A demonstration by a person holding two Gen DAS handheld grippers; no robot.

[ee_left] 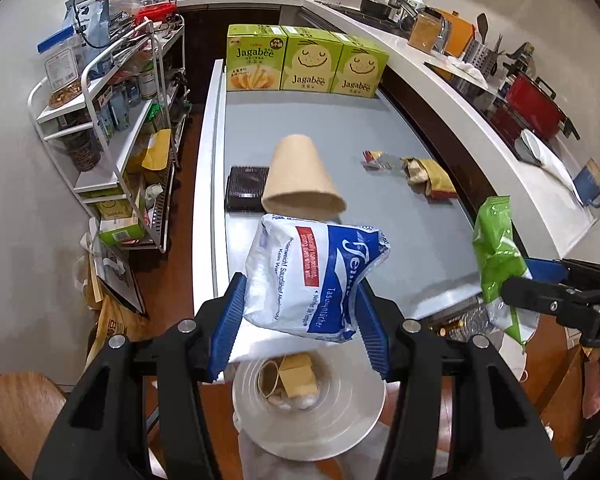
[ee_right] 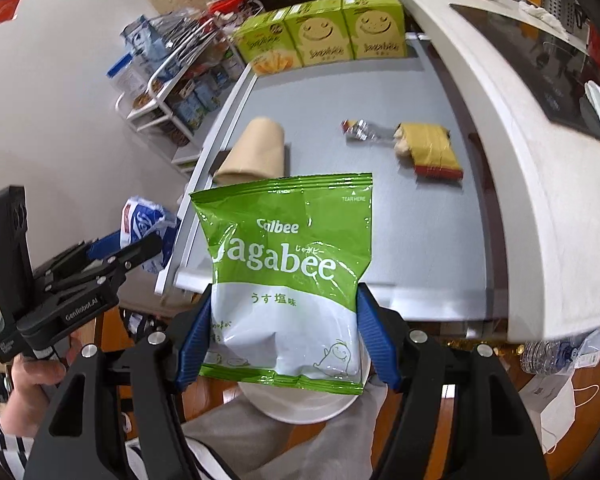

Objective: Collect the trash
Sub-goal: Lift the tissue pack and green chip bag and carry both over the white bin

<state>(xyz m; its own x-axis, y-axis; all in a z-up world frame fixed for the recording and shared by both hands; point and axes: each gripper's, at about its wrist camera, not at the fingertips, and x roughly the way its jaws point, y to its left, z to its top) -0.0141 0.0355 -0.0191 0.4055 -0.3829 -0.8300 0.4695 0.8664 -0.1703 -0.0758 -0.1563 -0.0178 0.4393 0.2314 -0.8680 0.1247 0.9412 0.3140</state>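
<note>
Left wrist view: the left hand-held gripper pinches a crumpled blue-and-white tissue pack by its lower edges, above a white bin below the tabletop; it looks light, soft and slick.

Right wrist view: the right hand-held gripper clamps a green-and-white Jagabee snack bag at its lower sides, likely near weightless and crinkly.

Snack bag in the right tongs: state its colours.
The snack bag is green on top, white below, with white lettering; the right wrist view shows it best.
</note>
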